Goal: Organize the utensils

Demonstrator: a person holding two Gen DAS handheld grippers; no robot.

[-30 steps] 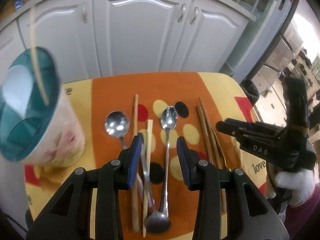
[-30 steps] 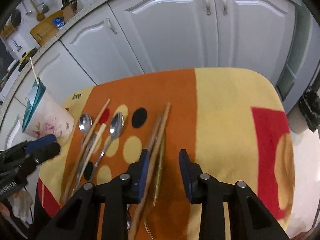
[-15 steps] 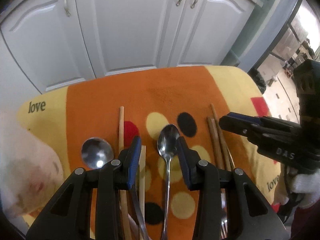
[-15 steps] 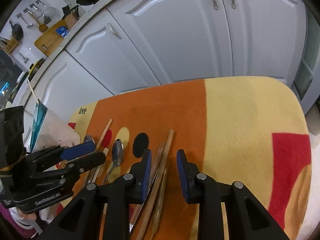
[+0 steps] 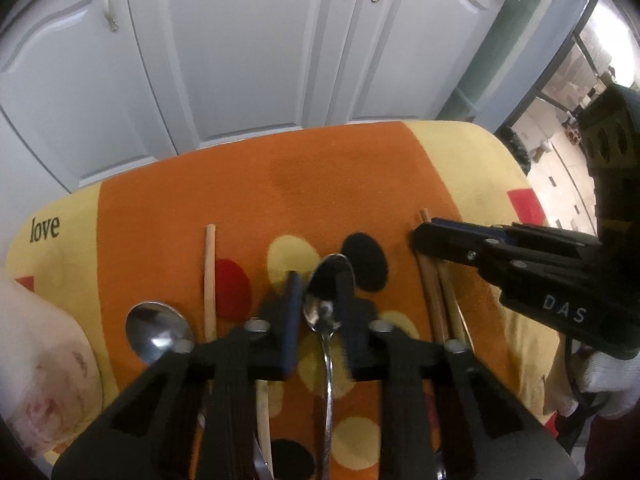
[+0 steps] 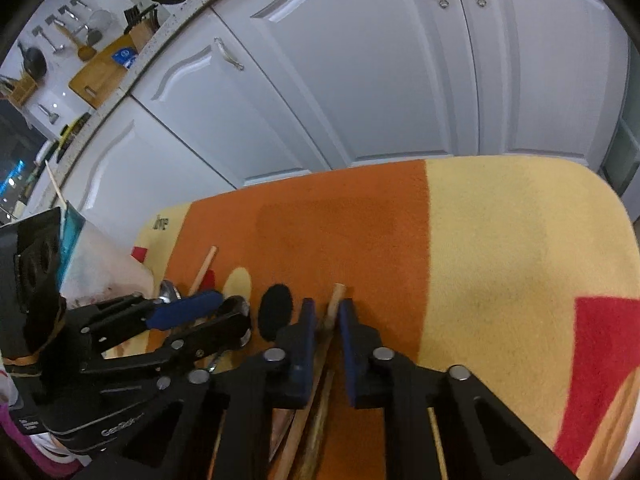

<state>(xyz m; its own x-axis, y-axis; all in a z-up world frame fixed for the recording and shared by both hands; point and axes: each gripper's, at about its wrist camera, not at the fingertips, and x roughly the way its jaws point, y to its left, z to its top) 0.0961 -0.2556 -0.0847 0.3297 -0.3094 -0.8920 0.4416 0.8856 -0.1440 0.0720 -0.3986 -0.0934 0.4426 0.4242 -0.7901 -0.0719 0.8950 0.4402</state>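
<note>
Early in the sorting, left gripper [image 5: 316, 312] has just closed its fingers on a spoon [image 5: 326, 312] and right gripper [image 6: 325, 326] on brown chopsticks [image 6: 334, 306], both utensils on the cloth-covered counter [image 6: 500, 248], another spoon [image 5: 158, 330] and chopstick [image 5: 210, 276] unsorted.

White cabinet doors [image 5: 248, 60] stand behind an orange-and-yellow spotted cloth [image 6: 500, 240], a wooden cutting board [image 6: 102, 74] on the counter.

The left gripper [image 5: 316, 300] is showing black plastic arms, blue pads and round silver screws. The right gripper [image 6: 325, 318] is looking the same and wearing white letters, "DAS". A white knitted glove [image 5: 610, 380] is covering the person's hand.
</note>
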